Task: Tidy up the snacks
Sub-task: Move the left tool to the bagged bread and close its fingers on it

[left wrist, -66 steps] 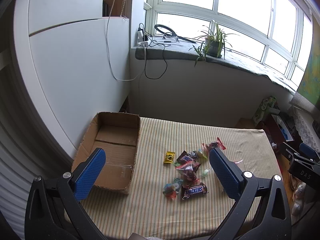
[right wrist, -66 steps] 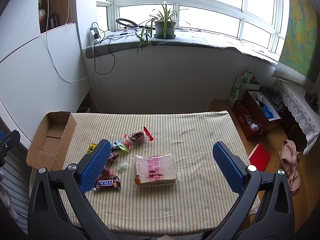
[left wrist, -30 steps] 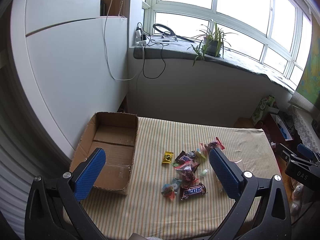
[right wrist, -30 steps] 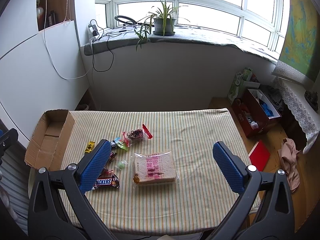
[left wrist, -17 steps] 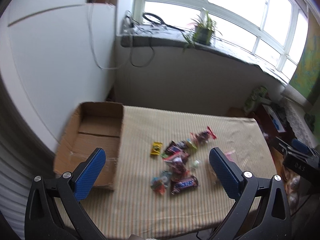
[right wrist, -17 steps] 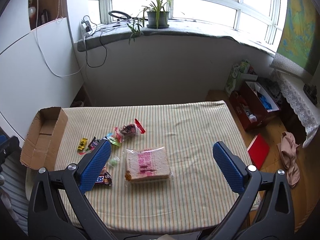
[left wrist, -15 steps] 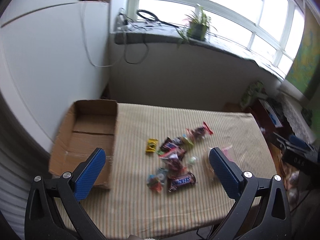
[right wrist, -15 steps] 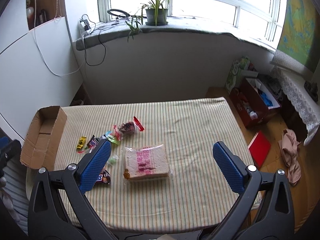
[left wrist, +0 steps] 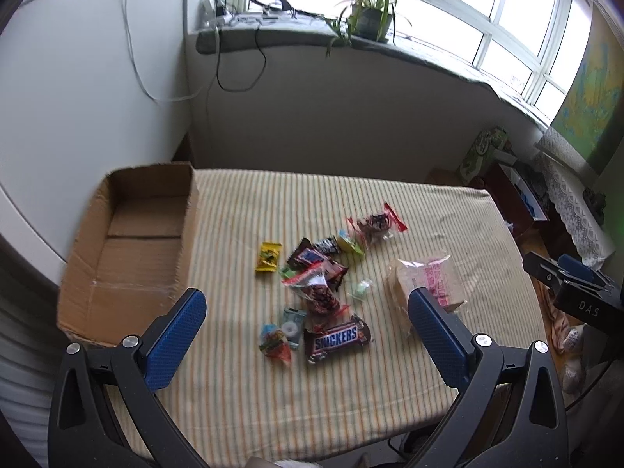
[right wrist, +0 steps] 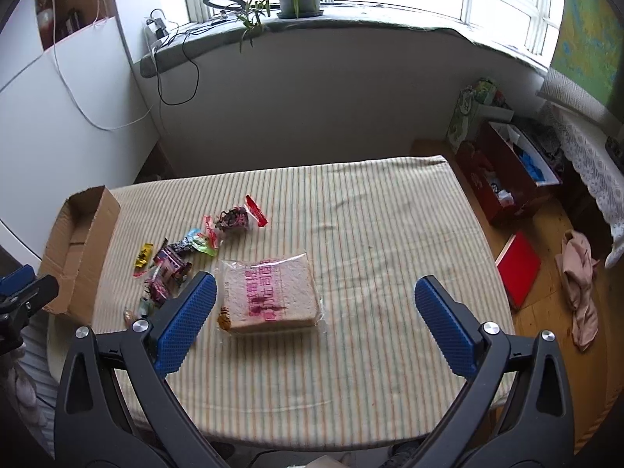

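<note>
Looks like basically nothing's been sorted yet. The cardboard box (left wrist: 128, 241) sits empty at the left edge of the striped surface (left wrist: 429, 210), and every snack is out on the cloth to the right of the box.

Going outward from the box: a little yellow packet (left wrist: 268, 256) is nearest, then a jumble of small candy wrappers (left wrist: 316, 269), with a Snickers bar (left wrist: 337, 336) on the near side of that heap and a red-edged clear bag (left wrist: 374, 223) on its far side. Furthest from the box is the bagged sliced bread (right wrist: 269, 290), lying flat by itself just past the candy.

The left gripper (left wrist: 308, 333) hangs above the candy pile, jaws spread wide, holding nothing. The right gripper (right wrist: 316, 325) is the same deal, jaws wide apart and empty, hovering near the bread.

So my read: zero items in the box, everything left to do. I'd guess the bread or the Snickers goes first, but that's just a guess.
</note>
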The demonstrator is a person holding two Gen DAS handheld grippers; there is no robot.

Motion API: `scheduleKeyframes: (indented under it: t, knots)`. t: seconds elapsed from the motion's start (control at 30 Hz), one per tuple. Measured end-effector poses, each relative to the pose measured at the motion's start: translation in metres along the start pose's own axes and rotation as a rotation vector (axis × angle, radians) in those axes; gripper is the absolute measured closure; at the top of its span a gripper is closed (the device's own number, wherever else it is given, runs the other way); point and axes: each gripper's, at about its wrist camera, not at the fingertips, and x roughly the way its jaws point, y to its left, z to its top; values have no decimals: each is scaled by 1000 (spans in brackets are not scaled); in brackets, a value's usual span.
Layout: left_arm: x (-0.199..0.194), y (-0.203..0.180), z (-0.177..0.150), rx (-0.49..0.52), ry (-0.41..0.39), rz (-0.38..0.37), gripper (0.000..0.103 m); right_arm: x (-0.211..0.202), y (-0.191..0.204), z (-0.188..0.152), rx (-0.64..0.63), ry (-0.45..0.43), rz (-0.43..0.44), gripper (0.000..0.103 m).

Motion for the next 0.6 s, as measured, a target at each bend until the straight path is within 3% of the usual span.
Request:
scheduleKeyframes:
  t: [0.13,0.3,0.43,0.6]
  knots:
    - [17,-6,-7,0,36,-8,0,7,0,-3,-39,-8,-1,0]
    - [36,-15,-17,3,91,-105,1,22,-3,-8,-59,38,15,0]
    - [49,-32,-18,52,112,-130,12,37,-4,-13,-89,73,17,0]
    - [73,-42,-18,4,178,-201,26,55,-7,-14,-78,121,81,0]
